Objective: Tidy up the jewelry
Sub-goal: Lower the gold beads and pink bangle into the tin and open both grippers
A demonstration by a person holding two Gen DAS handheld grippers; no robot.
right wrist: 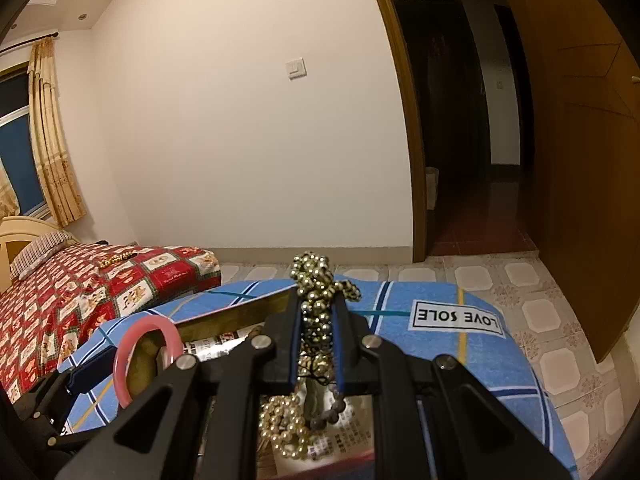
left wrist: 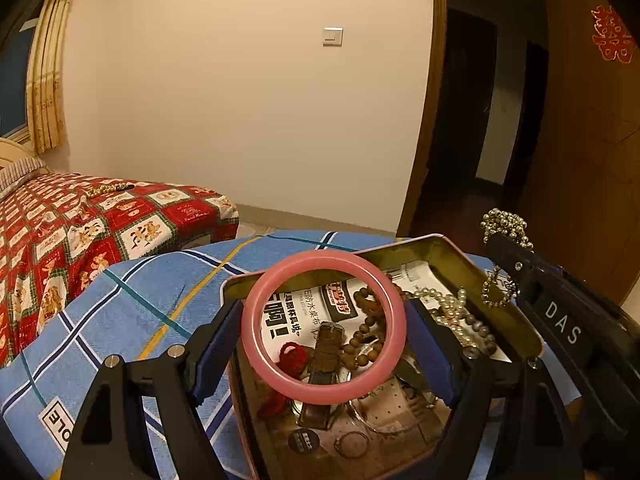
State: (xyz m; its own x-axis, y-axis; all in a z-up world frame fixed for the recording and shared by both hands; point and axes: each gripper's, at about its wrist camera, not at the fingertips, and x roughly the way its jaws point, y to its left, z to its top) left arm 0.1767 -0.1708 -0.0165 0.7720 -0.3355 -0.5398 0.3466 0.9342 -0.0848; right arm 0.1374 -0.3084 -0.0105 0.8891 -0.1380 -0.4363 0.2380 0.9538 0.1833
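Observation:
My left gripper (left wrist: 324, 308) is shut on a pink bangle (left wrist: 320, 259), its blue pads (left wrist: 218, 344) pressing both sides. It holds the ring upright over an open tin box (left wrist: 440, 248). Inside the tin lie a pearl necklace (left wrist: 452, 304), a brown bead bracelet (left wrist: 360, 344), a red thread piece (left wrist: 292, 356) and a strap (left wrist: 326, 352). My right gripper (right wrist: 318, 300) is shut on a bunched gold bead necklace (right wrist: 312, 272), above the tin's right side (right wrist: 240, 312). The bangle (right wrist: 124, 360) also shows at the left of the right wrist view, over pearls (right wrist: 284, 428).
The tin sits on a blue checked cloth (left wrist: 140, 300) printed with "LOVE SOLE" (right wrist: 456, 316). A bed with a red patterned quilt (left wrist: 80, 224) stands to the left, with a gold chain (left wrist: 106, 189) lying on it. Tiled floor (right wrist: 540, 300) and a dark doorway (right wrist: 460, 120) lie beyond.

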